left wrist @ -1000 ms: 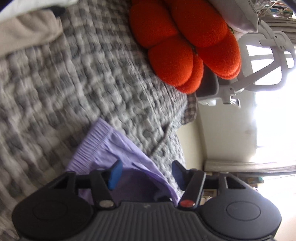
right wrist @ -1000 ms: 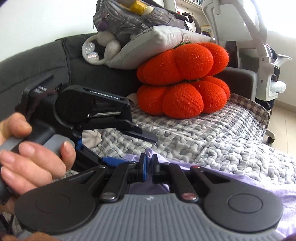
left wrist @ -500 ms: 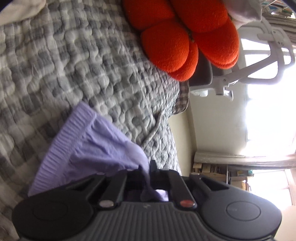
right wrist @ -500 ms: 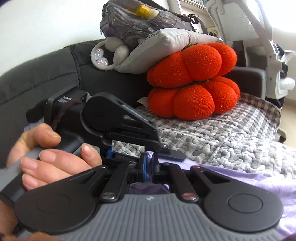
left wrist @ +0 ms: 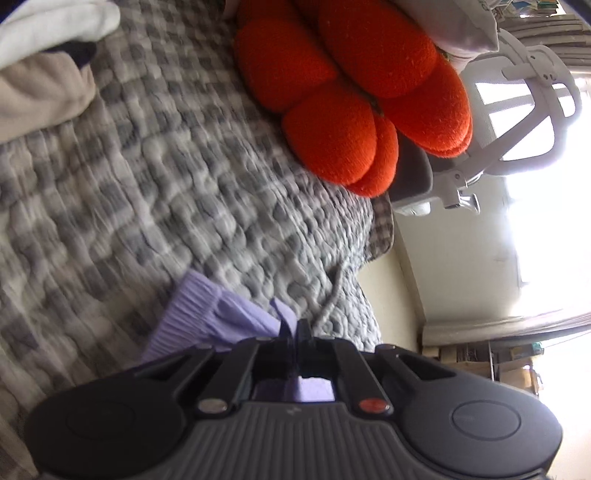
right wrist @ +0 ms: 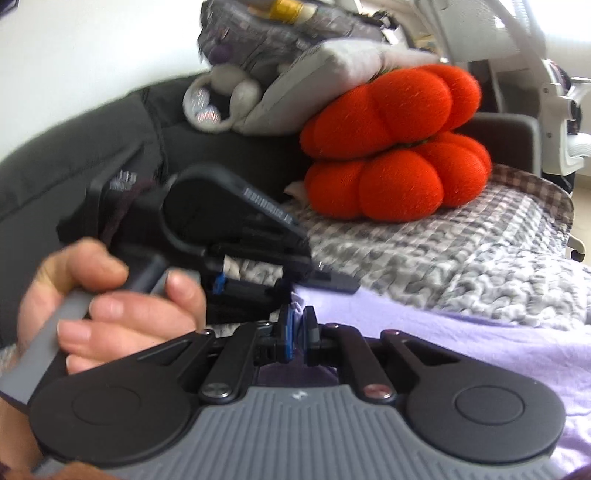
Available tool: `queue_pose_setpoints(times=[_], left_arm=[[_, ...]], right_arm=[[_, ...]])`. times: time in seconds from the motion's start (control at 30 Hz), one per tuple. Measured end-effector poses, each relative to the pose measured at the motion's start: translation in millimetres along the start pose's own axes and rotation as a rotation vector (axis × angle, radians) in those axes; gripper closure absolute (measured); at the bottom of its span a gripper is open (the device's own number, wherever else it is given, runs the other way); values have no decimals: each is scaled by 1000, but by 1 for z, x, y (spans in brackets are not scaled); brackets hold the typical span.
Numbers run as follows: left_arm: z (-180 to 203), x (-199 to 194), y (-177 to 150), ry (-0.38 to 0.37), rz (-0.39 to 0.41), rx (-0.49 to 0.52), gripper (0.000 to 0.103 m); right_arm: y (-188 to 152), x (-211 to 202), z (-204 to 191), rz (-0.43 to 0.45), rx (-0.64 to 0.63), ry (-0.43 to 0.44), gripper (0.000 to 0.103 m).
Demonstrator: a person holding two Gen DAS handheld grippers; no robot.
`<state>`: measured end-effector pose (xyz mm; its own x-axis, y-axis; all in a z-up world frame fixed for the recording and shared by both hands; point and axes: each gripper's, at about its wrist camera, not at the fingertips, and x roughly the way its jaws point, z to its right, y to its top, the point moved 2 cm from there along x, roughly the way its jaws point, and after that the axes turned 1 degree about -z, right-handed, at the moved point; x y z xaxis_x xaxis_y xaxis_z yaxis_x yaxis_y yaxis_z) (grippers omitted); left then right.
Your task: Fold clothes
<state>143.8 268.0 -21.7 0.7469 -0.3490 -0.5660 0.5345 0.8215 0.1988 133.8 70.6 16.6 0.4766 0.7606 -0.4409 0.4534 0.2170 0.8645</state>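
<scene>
A second ago the left gripper (left wrist: 293, 334) stood wide open over the lilac garment (left wrist: 207, 317); half a second ago it had come together on the cloth, and now its fingers are pressed tight with a fold of the lilac fabric pinched between them. Less of the garment shows ahead of it than before: only the ribbed hem and a small bunched flap stick out past the fingertips, on the side away from the orange cushions (left wrist: 354, 96). The view of the quilt (left wrist: 147, 184) is streaked with motion blur, and a beige and white pile of cloth (left wrist: 40, 74) has come back into the far corner, well apart from the cushions.

The right gripper (right wrist: 298, 328) was clamped on the lilac fabric in both earlier pictures and stays so, its fingers nearly touching with a thin edge of cloth caught between them. The garment (right wrist: 461, 339) spreads out from that pinch across the quilt (right wrist: 443, 258), on the near side of the orange cushions (right wrist: 399, 147) and apart from them. In the right wrist view the left gripper (right wrist: 332, 282) sits higher and closer than a second ago, its tip just beside the right gripper's fingers, at the same edge of the garment. The hand (right wrist: 110, 302) wrapped around its grey handle is blurred. Behind the cushions, a grey pillow (right wrist: 325, 81) and a bag (right wrist: 280, 33) rest on top of them against the dark sofa back (right wrist: 74, 155).
</scene>
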Motion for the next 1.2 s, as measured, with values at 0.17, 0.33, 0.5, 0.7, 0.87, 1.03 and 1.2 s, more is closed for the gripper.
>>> queue_pose_setpoints(times=[0.17,0.33,0.5,0.7,0.87,1.03,1.2], left_arm=[[-5,1,2,90,23,30,101],[-5,-5,3,104,66,44,99],[-1,-15,4,130,105,51,91],[5,-31,3,97,151,24,84],[36,-17,-17,114,114,149,75],[77,27,-59,121,-40,282,66],[107,65,-113,175,-121,423,65]], right_arm=[[-10,12,-3,-74,1,-7,95],[-20,24,-5,-145,2,-13,86],[-9,-2,-1,-118,-3,30,65],[11,-51,42,-48,41,-67,49],[3,-121,130,-95,234,-288,49],[-27,-155,189,-154,370,-399,49],[-44,-150,204,-226,328,-424,65]])
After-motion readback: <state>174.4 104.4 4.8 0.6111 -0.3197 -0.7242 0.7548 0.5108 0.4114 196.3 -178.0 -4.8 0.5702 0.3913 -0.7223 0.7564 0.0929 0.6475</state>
